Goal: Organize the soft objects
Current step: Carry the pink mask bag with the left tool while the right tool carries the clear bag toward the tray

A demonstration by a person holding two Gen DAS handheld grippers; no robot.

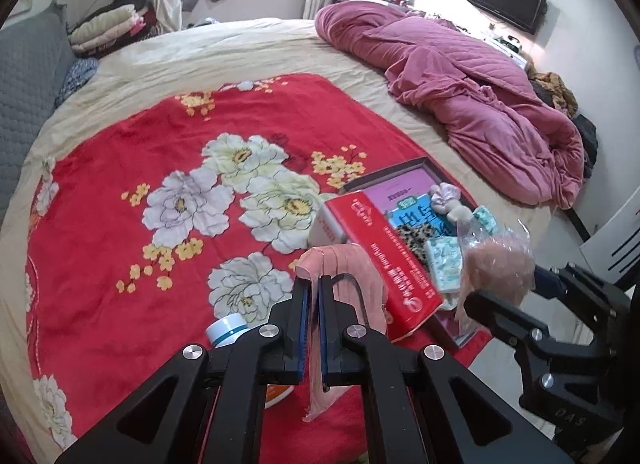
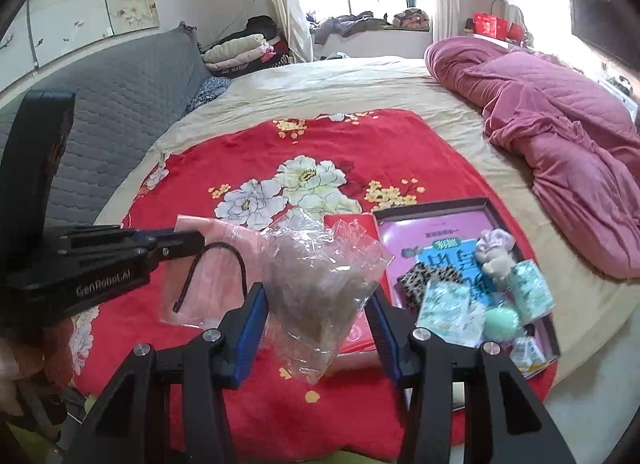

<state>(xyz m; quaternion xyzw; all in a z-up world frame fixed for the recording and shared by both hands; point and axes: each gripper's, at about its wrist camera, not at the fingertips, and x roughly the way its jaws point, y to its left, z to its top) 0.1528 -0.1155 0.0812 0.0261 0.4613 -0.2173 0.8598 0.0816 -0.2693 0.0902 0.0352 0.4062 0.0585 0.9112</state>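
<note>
My left gripper [image 1: 314, 284] is shut on a pink soft packet [image 1: 348, 264] with a black loop, held above the red floral blanket [image 1: 160, 184]. In the right wrist view the same packet [image 2: 216, 276] hangs from the left gripper [image 2: 200, 240]. My right gripper [image 2: 316, 296] is shut on a crumpled clear bag [image 2: 316, 272] with a beige soft thing inside. A shallow purple-lined tray [image 2: 496, 208] to the right holds a lilac scrunchie [image 2: 496, 242], a leopard-print piece [image 2: 424, 278], tissue packs [image 2: 448, 312] and a green ball [image 2: 502, 318].
A red box [image 1: 384, 264] lies against the tray's left side. A white and blue jar [image 1: 228, 330] sits near my left fingers. A bunched pink quilt [image 1: 460, 76] fills the bed's right side. A grey padded headboard [image 2: 120, 112] and folded blankets [image 2: 236, 50] stand at the left.
</note>
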